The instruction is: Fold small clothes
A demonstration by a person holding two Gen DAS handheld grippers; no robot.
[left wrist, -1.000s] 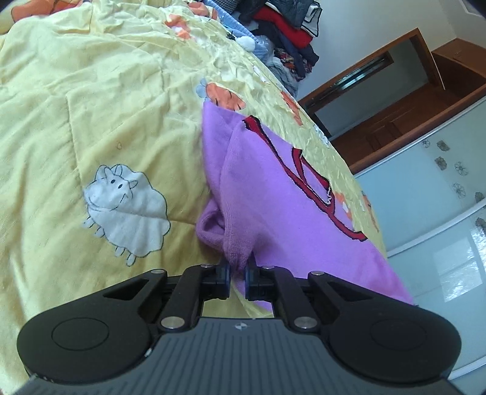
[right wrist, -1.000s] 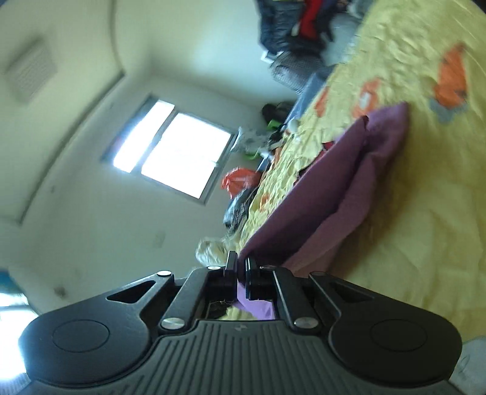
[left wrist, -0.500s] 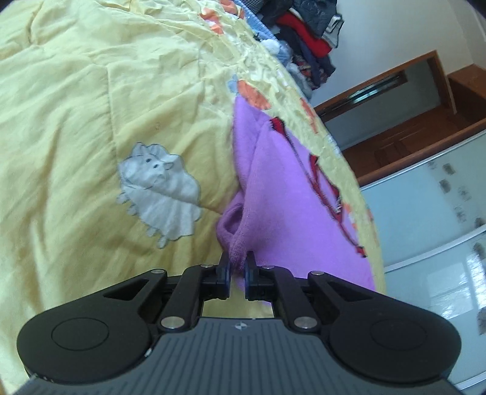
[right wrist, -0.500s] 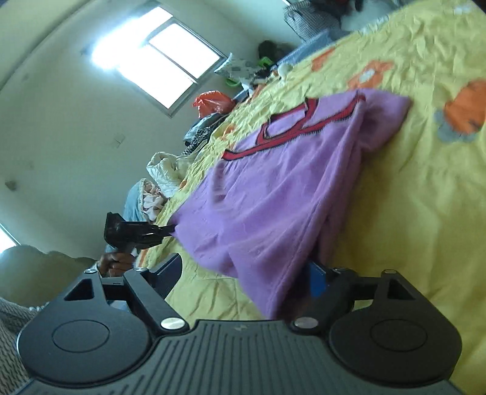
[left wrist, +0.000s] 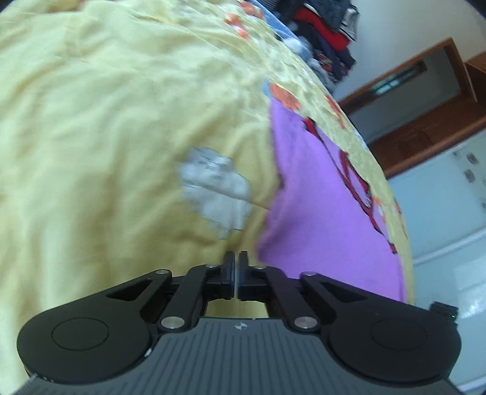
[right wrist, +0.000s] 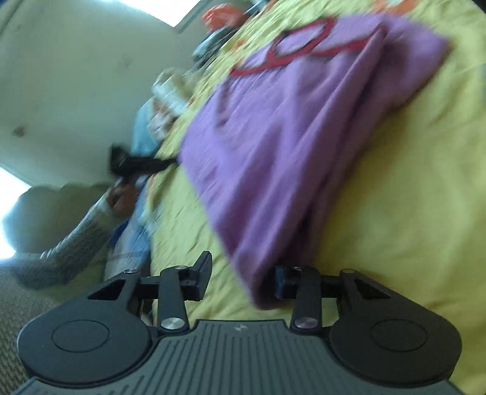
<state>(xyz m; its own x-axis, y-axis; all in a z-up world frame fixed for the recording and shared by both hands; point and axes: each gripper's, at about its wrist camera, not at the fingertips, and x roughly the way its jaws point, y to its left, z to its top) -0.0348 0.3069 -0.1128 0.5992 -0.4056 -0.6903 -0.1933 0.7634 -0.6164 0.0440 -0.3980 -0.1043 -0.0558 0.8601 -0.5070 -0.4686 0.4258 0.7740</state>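
Note:
A small purple top [left wrist: 322, 209] with red trim lies folded lengthwise on the yellow bedspread [left wrist: 106, 127]. In the left wrist view my left gripper [left wrist: 236, 261] is shut with nothing between its fingers, just left of the top's near corner. In the right wrist view the purple top [right wrist: 288, 133] lies flat, its near end resting against the right finger. My right gripper [right wrist: 243, 273] is open. The left gripper [right wrist: 133, 164] and the hand that holds it show at the bed's far edge.
A grey sheep print [left wrist: 215, 191] is on the bedspread beside the top. A pile of clothes [left wrist: 322, 27] sits at the far end of the bed. A wooden wardrobe [left wrist: 425, 100] and glass doors stand beyond it. Bags and bundles [right wrist: 170, 88] lie along the wall.
My left gripper has let go of the purple top and slid left off it. My right gripper opened half a second ago and stays open; the top has dropped flat on the bed.

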